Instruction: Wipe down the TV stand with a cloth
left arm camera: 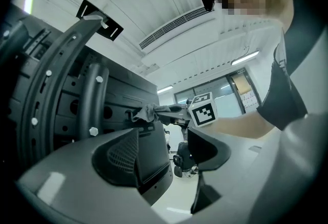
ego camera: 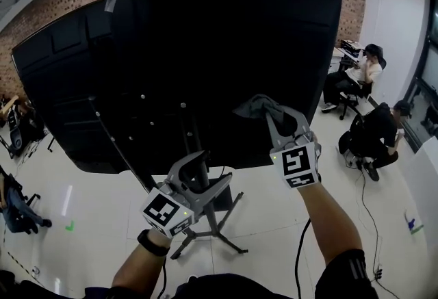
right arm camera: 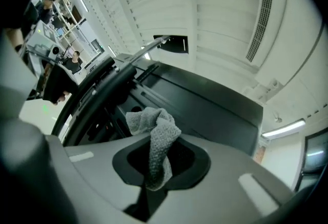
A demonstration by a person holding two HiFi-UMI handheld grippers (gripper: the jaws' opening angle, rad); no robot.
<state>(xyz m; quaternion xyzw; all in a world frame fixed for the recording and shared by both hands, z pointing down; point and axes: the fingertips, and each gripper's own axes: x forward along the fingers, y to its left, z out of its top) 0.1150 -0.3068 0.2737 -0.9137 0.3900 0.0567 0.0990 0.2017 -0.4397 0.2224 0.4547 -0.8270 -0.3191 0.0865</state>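
Item: right tool point(ego camera: 284, 120). Jaws pinched shut on a grey cloth point(ego camera: 260, 107); in the right gripper view the cloth point(right arm camera: 156, 136) rises out of the closed jaws of the tool point(right arm camera: 159, 166) and bunches above them. Position: right of the stand's post, held up at the black back of the TV point(ego camera: 205, 51).

Item: cloth, seen from the left gripper view point(left arm camera: 146, 114). It lies against the TV's rear panel, just right of the stand's upright column; whether it presses on the panel cannot be told.

Item: left tool point(ego camera: 205, 174). Jaws apart, nothing gripped; in its own view the tool point(left arm camera: 169, 151) shows only the TV's lower edge beyond the gap. Position: low, just left of the stand's post, above its legs.

Item: stand point(ego camera: 212, 222). Dark post with splayed legs on a white floor point(ego camera: 102, 195), carrying the TV. Its curved bar with bolts shows in the left gripper view point(left arm camera: 48, 95) and the right gripper view point(right arm camera: 102, 89).

Item: two seated people point(ego camera: 369, 133), well right of the stand, by the wall.
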